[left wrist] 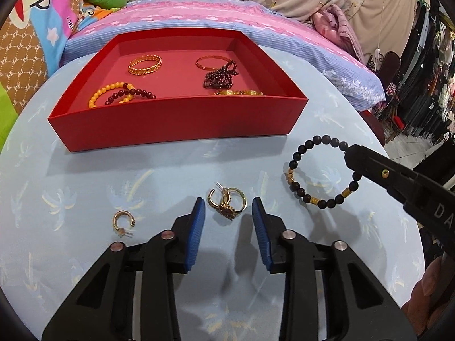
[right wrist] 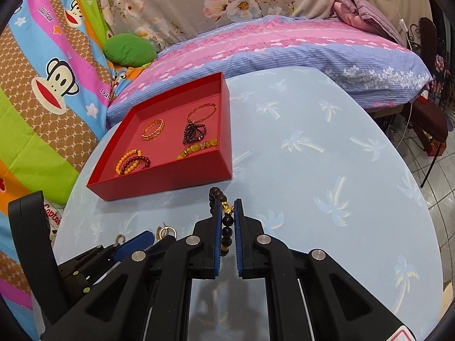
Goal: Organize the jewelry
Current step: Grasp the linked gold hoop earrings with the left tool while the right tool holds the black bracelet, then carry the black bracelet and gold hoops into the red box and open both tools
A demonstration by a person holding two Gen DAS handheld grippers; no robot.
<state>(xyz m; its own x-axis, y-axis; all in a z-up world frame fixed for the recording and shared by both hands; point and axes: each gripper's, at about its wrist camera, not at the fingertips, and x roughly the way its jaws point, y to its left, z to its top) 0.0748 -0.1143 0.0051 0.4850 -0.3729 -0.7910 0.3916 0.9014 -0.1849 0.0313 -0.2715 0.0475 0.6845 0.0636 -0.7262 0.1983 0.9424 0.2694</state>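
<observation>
Left wrist view, fingers: the left gripper [left wrist: 229,213] is seen partly open, with nothing pressed between the blue pads [left wrist: 199,216].
Left wrist view, ring cluster: a small gold ring cluster [left wrist: 226,202] lies on the table [left wrist: 170,176] just ahead of the fingertips, in line with the gap between them but not yet inside it.
Left wrist view, earring: a gold hoop earring [left wrist: 124,223] is found outside the left finger, apart from it.
Left wrist view, box: the red box [left wrist: 176,122], already loaded with several bracelets, stands well beyond the fingertips.
Right wrist view, fingers: the right gripper [right wrist: 228,207] is closed narrowly on the dark bead bracelet [right wrist: 224,218], which is held between the pads and hangs past the tips.
Right wrist view, box: the red box is seen ahead and to the left of the fingertips.
Risk, left side: when the pads are closed, only one ring of the cluster may be caught, and the others could be pushed away over the smooth cloth.
Risk, right side: the round beads may roll out of the thin grip, so the bracelet could be dropped before the box wall is passed.
</observation>
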